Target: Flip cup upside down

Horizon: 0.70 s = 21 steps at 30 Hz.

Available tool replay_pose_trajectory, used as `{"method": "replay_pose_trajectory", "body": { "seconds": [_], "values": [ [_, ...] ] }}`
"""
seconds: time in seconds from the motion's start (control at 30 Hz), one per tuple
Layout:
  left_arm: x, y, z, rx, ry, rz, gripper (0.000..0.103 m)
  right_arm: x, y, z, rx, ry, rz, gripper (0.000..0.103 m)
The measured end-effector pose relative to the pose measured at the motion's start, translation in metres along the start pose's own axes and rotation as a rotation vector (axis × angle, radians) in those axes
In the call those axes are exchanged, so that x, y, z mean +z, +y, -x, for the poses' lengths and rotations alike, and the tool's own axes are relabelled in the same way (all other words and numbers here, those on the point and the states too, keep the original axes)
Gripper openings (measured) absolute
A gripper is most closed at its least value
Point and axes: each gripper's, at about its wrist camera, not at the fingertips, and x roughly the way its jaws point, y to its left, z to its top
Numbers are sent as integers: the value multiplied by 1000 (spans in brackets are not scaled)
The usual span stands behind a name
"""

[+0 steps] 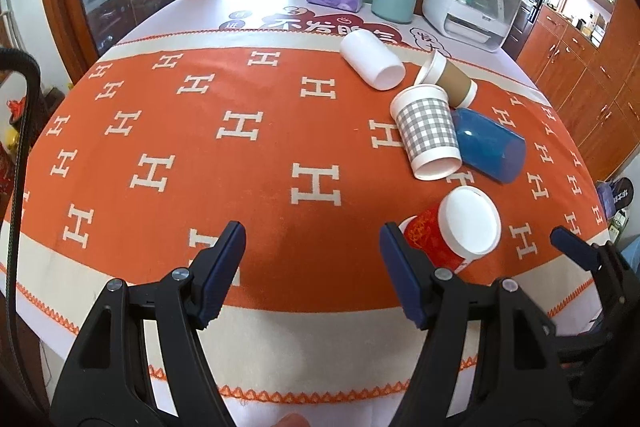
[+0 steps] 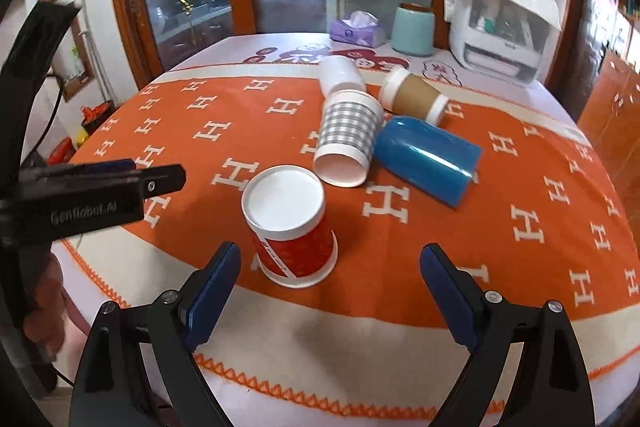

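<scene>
Red cup (image 2: 294, 227) upside down on tablecloth (image 2: 400, 247)

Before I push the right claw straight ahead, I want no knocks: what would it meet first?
Probably the red cup, standing upside down just left of the open right claw centreline; depth is unclear.

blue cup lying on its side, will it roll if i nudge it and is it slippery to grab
The blue cup lies on its side on the orange cloth, so a nudge would probably roll it, likely in a curve if it tapers. Its glossy highlight suggests smooth plastic, perhaps slippery. It looks stiffer than the checked paper cup beside it.
</scene>
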Motion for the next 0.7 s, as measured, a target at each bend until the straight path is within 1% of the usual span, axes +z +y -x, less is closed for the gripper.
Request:
{"method": "replay_pose_trajectory", "body": {
  "seconds": [0.1,0.13,0.23,0.3,0.33,0.37,0.43,0.57,0.7],
  "values": [
    [-1,-6,7,7,-6,-26,68,7,-9,6,15,35,-48,92],
    [0,-9,9,12,-10,-38,70,9,-13,10,20,46,-66,92],
    [1,-15,18,34,-38,-61,73,18,-18,17,5,51,-83,92],
    [4,-20,25,47,-60,-70,78,23,-22,26,-21,48,-87,92],
    [6,-21,28,52,-69,-73,83,26,-24,31,-21,45,-95,92],
    [7,-24,33,56,-86,-78,84,28,-26,33,-18,43,-104,92],
    [10,-28,42,59,-113,-89,84,33,-30,42,-9,39,-124,92],
    [15,-40,60,54,-153,-125,84,40,-34,58,-41,8,-130,92],
    [19,-49,76,52,-188,-144,84,45,-39,73,-46,-14,-149,92]
  ]
}}
